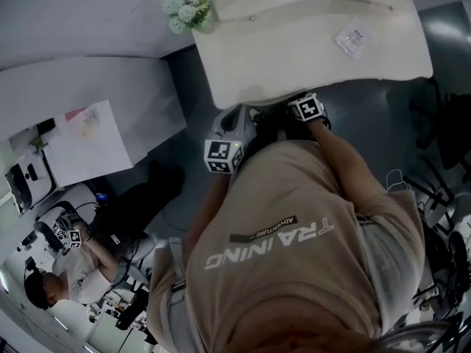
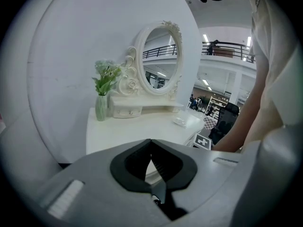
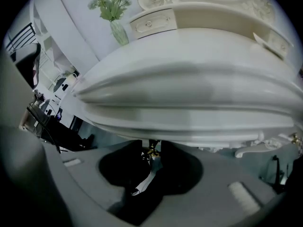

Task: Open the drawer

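Note:
The white dressing table [image 1: 243, 65] has a wide curved front [image 3: 189, 103], with a small gold drawer knob [image 3: 152, 150] under its lower edge. My right gripper [image 3: 152, 151] reaches under that edge, and its black jaws stand close on either side of the knob, shut on it. In the head view the right gripper [image 1: 298, 116] is at the table's front edge with its tips hidden beneath. My left gripper [image 1: 234, 127] hangs beside it, a little back from the table. In the left gripper view the left gripper [image 2: 151, 141] is shut with nothing in it.
A vase of flowers [image 1: 188, 6] stands at the table's back left, next to an oval mirror [image 2: 158, 58] and small upper drawers [image 3: 154, 22]. A clear packet [image 1: 355, 39] lies on the top. Another person [image 1: 70, 263] sits at the lower left beside a white desk [image 1: 88, 138].

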The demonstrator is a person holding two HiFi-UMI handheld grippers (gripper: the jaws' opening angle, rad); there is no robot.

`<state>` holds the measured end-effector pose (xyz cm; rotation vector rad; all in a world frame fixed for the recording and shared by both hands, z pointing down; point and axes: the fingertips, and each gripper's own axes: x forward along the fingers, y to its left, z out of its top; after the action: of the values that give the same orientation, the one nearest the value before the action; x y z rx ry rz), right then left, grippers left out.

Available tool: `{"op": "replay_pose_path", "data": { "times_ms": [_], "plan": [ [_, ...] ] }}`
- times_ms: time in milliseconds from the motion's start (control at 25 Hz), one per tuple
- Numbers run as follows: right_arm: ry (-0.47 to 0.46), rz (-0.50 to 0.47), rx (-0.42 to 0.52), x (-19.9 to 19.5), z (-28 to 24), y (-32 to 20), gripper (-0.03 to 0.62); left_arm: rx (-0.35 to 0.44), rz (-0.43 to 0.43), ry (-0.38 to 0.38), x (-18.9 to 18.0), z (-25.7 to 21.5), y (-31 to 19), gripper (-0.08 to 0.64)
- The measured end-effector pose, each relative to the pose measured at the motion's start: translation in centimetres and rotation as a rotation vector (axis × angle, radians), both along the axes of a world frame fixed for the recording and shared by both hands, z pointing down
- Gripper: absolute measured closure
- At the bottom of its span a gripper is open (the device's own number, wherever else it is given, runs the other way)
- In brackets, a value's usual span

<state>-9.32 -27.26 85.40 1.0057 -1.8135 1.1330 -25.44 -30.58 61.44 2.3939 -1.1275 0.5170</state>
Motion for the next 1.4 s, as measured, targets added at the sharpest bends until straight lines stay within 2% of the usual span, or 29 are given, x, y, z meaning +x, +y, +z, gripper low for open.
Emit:
{"op": "replay_pose_path", "data": {
  "times_ms": [200, 560, 760, 960, 1120, 1280, 1400],
  "plan": [
    [0.006, -0.036, 0.001, 1.6, 0.6, 1.7, 0.460, -0.009, -0.068, -0.010, 1.6, 0.0, 0.8, 0.561],
    [-0.092, -0.087, -0.029, 1.3, -0.1, 3.4, 0.460, -0.015, -0.187, -0.049, 3.2, -0.5, 2.4, 0.561],
    [-0.056, -0.082, -0.003, 1.9, 0.4, 3.5, 0.460, 0.001, -0.228, -0.048, 2.8, -0.7, 3.3, 0.561],
    [-0.055, -0.083, -0.014, 1.4, 0.2, 5.4, 0.460, -0.015, -0.193, -0.018, 2.0, -0.1, 4.7, 0.561],
    [-0.034, -0.085, -0.029, 1.7, 0.7, 7.4, 0.460, 0.006, -0.149, 0.009, 1.1, -0.7, 5.6, 0.561],
    [-0.027, -0.073, -0.044, 1.0, 0.9, 9.3, 0.460, 0.023, -0.110, 0.026, -1.0, -0.6, 6.9, 0.561],
    [-0.011, -0.048, -0.064, 0.5, 0.2, 10.9, 0.460, -0.002, -0.095, 0.036, -2.9, 0.5, 8.7, 0.561]
  ]
}}
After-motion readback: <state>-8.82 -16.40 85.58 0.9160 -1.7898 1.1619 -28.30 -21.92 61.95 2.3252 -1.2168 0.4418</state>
